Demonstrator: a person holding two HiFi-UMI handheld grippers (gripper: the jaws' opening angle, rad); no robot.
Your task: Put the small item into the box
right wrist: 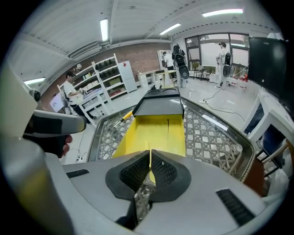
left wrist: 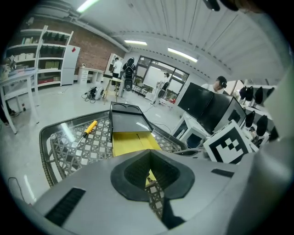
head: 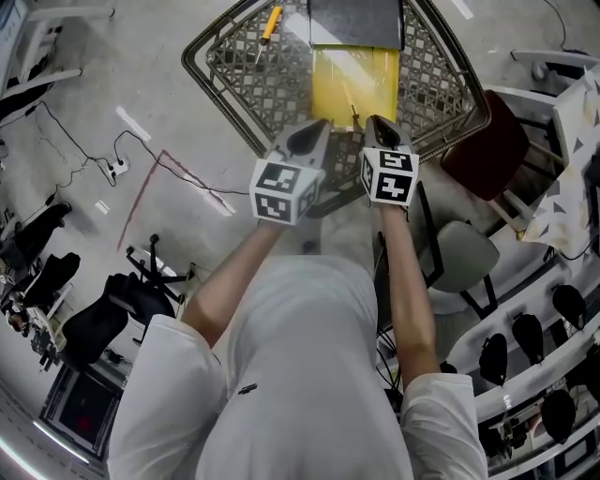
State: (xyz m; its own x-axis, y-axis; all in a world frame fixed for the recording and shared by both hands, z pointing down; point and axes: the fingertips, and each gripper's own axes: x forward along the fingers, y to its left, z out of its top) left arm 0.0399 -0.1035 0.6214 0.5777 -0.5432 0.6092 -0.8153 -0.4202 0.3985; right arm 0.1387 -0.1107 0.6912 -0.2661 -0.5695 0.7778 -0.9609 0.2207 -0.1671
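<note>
A small yellow-handled screwdriver (head: 269, 25) (left wrist: 89, 127) (right wrist: 126, 114) lies on the glass-topped lattice table (head: 202, 70) (left wrist: 50, 142) (right wrist: 220, 137), left of the box. The open yellow box (head: 354, 80) (left wrist: 131, 141) (right wrist: 156, 131) rests mid-table, its dark lid (head: 356, 21) (left wrist: 128, 121) (right wrist: 161, 108) folded back at the far end. My left gripper (head: 314, 131) (left wrist: 149, 156) and right gripper (head: 375, 127) (right wrist: 150, 153) hover side by side over the table's near edge, just short of the box. Both are shut with nothing between the pads.
A dark red chair (head: 487, 145) and a grey chair (head: 459, 253) stand right of the table. Black office chairs (head: 103, 314) are at the left. A cable and power strip (head: 117, 169) lie on the floor. Shelves and several people fill the room's background.
</note>
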